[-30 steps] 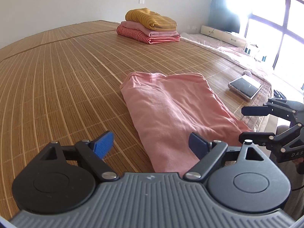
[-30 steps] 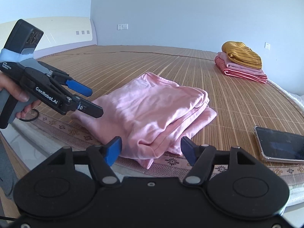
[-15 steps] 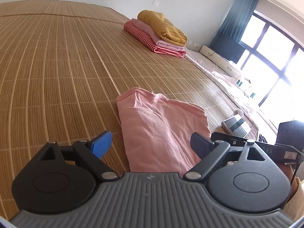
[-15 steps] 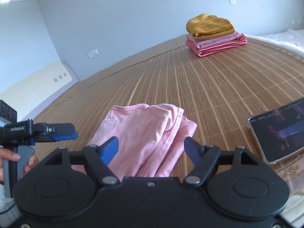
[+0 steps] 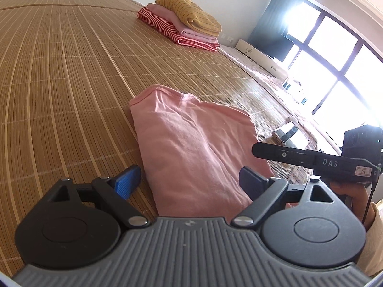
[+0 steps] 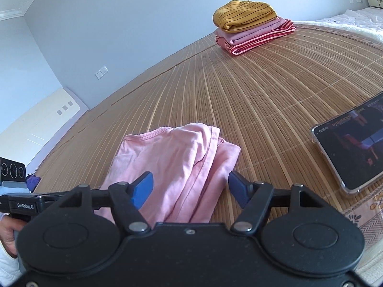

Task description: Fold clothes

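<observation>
Bamboo mat (image 5: 71,76) wide and bare to left of folded pink shirt (image 5: 191,143); free passage there. Mat also bare between shirt and stack of folded clothes (image 5: 184,24) far off near wall. Phone (image 6: 354,143) lies flat on mat right of shirt, near bed edge, gap of bare mat between. Right claw (image 5: 257,149) reaches in over shirt's right edge, crowding that side. Left claw (image 5: 189,184) straddles shirt's near end, fingers spread wide.
</observation>
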The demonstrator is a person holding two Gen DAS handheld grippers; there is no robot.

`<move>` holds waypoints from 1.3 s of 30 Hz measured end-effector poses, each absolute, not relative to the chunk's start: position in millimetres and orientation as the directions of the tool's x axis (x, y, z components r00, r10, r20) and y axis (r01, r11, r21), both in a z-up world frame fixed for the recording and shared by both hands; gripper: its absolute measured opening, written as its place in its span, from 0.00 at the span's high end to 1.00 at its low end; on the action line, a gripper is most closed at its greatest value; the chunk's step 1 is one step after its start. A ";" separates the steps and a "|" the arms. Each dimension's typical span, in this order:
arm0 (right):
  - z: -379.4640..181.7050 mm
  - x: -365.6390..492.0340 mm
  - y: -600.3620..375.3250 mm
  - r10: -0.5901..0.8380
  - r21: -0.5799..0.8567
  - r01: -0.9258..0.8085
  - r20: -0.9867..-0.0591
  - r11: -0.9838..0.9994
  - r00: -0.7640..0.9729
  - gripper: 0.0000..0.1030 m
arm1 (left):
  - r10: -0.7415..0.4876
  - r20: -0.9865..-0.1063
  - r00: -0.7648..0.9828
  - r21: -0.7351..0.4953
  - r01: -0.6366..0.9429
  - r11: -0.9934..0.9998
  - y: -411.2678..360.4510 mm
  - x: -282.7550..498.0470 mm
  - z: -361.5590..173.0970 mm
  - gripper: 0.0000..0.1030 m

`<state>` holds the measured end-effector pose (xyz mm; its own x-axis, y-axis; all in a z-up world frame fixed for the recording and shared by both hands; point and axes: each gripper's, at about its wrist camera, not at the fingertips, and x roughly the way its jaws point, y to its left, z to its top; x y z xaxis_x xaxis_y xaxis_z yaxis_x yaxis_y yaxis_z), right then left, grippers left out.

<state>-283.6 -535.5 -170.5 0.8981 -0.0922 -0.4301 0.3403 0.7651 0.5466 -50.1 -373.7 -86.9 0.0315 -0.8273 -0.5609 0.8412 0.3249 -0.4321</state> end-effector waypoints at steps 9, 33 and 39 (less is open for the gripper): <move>-172.3 -249.7 -520.5 -0.153 0.370 0.349 -0.467 0.861 0.871 0.56 | -0.845 -0.533 0.047 -0.519 0.770 0.371 -365.5 -36.3 -97.4 0.44; -145.0 -320.7 -509.3 0.084 0.375 0.080 -0.400 0.924 0.913 0.61 | -0.796 -0.559 0.232 -0.339 0.813 0.474 -355.4 -65.4 -82.0 0.42; -151.8 -290.8 -527.2 0.086 0.427 0.121 -0.436 0.896 0.896 0.68 | -0.784 -0.562 0.264 -0.242 0.854 0.461 -359.4 -81.9 -77.4 0.42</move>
